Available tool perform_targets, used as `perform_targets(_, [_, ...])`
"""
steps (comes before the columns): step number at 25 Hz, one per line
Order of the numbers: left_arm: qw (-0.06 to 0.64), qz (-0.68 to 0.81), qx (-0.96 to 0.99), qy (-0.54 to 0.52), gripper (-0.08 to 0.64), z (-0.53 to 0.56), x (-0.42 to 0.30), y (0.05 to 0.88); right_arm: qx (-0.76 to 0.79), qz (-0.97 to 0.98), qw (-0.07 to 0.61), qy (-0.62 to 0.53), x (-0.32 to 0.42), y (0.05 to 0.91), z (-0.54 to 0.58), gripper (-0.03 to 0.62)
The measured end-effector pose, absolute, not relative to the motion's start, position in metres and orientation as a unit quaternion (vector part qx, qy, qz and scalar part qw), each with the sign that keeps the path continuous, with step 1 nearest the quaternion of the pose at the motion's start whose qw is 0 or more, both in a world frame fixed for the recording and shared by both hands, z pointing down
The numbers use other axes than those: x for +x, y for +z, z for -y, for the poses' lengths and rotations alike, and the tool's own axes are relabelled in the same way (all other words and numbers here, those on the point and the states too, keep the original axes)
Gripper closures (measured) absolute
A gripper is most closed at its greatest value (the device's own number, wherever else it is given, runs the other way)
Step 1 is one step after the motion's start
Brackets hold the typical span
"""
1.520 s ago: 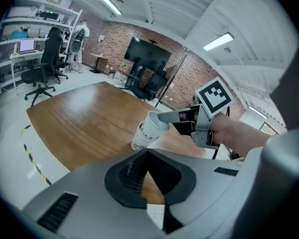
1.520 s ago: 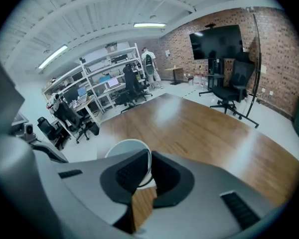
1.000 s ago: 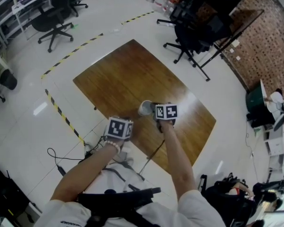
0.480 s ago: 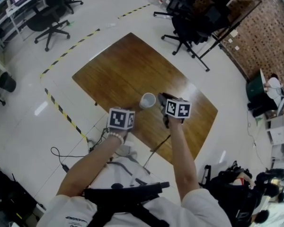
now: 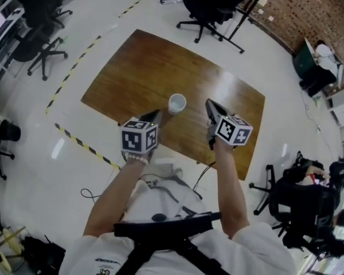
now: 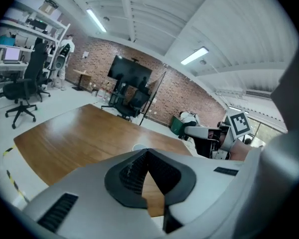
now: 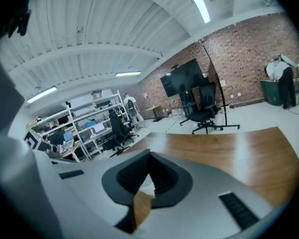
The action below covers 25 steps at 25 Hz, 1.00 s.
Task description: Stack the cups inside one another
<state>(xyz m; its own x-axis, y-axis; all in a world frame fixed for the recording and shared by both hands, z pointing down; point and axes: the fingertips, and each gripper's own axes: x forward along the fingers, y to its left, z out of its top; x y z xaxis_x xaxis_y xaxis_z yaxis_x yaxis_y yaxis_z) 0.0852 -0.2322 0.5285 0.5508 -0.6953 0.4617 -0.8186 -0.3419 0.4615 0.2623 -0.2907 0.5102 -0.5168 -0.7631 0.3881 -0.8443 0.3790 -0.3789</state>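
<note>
Worktop (image 5: 126, 79): brown glossy wood, rectangular, set cornerwise in the head view on a pale floor.
Cup (image 5: 176, 103): white, upright, mouth up, standing on the worktop close to its near edge and roughly midway along that edge; impossible to tell from above whether others are nested inside.
Left tongs (image 6: 148, 151): tips pressed together, only a thin wedge of wood showing lower down between the pads; nothing gripped.
Left tongs, place: held in the air at the cup's near-left, close to it but not touching it; pointed toward the cup and a little downward, with the cup's rim peeking just over the tips in the left gripper view.
Right tongs (image 7: 149, 156): just snapped closed, tips together, nothing caught between them.
Right tongs, place: to the cup's right, clear of it, above the worktop's near edge.
Marker cubes: one behind each pair of tongs, left (image 5: 139, 136) and right (image 5: 234, 129), black squares on white.
Forearms: bare, reaching up from the bottom of the head view, one to each tool.
Hazard tape (image 5: 83, 145): yellow and black, on the floor left of the worktop.
Office chairs (image 5: 209, 4): black, on castors, beyond the far edge.
Brick wall (image 5: 309, 4): at the room's far right.
Shelving (image 7: 89, 116): white, loaded, in the right gripper view.
Screen (image 6: 129, 73): dark, on a stand before the bricks.
</note>
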Motion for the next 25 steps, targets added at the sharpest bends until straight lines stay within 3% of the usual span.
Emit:
perform_targets(4, [0.307,0.445,0.837,0.091,0.565,0.227,0.087,0.513,0.5,0.823,0.052,0.264,0.261,0.503,0.255,0.592])
perform_targets(8, [0.299,0.443,0.839,0.105,0.565,0.223,0.092,0.514,0.525,0.81,0.081,0.249,0.264,0.506,0.224,0.594])
perform_targets(25, [0.308,0.406,0.847,0.149,0.563,0.19,0.082,0.54,0.586,0.761,0.081,0.266,0.254,0.521,0.158,0.594])
